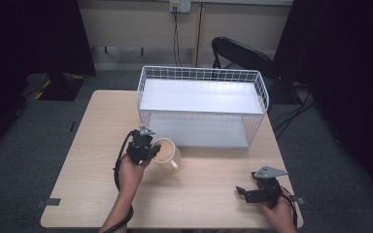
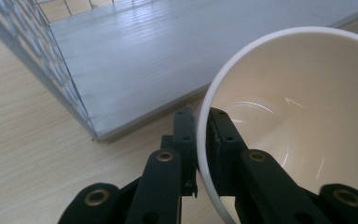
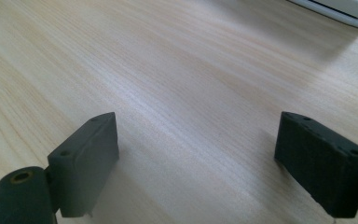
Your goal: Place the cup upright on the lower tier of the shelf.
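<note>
A cream mug [image 1: 166, 150] with a handle hangs tilted just above the wooden table [image 1: 92, 194], in front of the white wire rack [image 1: 202, 104]. My left gripper [image 1: 145, 145] is shut on the mug's rim; in the left gripper view one jaw sits inside the mug [image 2: 303, 107] and the other outside, left gripper [image 2: 203, 122] pinching the wall. My right gripper [image 1: 245, 191] rests low over the table near the front right corner. Its jaws stand wide apart in the right gripper view, right gripper [image 3: 196, 158] with only bare wood between them.
The two-level wire rack has a white shelf on top and a white base board [image 2: 168, 60] below, open toward me. A black chair [image 1: 240, 53] stands behind the table. Dark curtains flank both sides.
</note>
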A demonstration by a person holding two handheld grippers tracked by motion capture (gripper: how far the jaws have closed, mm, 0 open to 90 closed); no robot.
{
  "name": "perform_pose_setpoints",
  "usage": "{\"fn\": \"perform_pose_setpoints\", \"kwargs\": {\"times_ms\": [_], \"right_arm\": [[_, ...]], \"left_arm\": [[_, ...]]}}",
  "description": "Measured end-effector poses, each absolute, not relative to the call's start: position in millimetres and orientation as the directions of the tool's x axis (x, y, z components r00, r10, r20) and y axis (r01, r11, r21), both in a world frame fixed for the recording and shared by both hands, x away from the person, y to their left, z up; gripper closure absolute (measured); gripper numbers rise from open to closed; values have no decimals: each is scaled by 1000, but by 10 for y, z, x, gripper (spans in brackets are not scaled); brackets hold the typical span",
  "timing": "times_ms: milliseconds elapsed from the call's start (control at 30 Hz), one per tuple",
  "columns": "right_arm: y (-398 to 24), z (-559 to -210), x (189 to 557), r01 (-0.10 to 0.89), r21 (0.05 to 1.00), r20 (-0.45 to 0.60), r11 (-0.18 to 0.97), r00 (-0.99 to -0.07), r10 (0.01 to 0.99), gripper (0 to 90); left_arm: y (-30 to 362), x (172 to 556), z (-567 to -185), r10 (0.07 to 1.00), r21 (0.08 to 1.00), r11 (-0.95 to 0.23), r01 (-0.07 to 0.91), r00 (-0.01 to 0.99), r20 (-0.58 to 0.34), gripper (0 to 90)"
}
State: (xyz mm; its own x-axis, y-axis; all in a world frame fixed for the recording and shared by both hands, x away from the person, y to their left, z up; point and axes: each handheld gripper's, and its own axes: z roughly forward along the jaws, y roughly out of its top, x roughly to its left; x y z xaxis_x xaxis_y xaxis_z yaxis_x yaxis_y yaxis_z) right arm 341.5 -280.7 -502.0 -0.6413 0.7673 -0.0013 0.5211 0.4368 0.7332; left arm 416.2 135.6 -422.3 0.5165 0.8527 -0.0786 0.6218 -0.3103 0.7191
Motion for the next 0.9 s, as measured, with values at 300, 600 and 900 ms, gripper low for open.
{"fn": "perform_pose_setpoints", "kwargs": {"times_ms": [300,600,900], "right_arm": [[-2807,-5020,3415,521,733,-1,437,-641,767,127],[-2807,-5020,3415,521,733,-1,437,-641,767,127],[-2807,-5021,3415,521,733,-1,437,-641,767,127]], "left_arm": [[1254,4222,-4218,877,753,-268,602,476,-68,832],[1192,4250,-4246,899,777,-245,580,437,-43,833],[1072,4294,-4263,904,782,-250,571,426,-22,833]]}}
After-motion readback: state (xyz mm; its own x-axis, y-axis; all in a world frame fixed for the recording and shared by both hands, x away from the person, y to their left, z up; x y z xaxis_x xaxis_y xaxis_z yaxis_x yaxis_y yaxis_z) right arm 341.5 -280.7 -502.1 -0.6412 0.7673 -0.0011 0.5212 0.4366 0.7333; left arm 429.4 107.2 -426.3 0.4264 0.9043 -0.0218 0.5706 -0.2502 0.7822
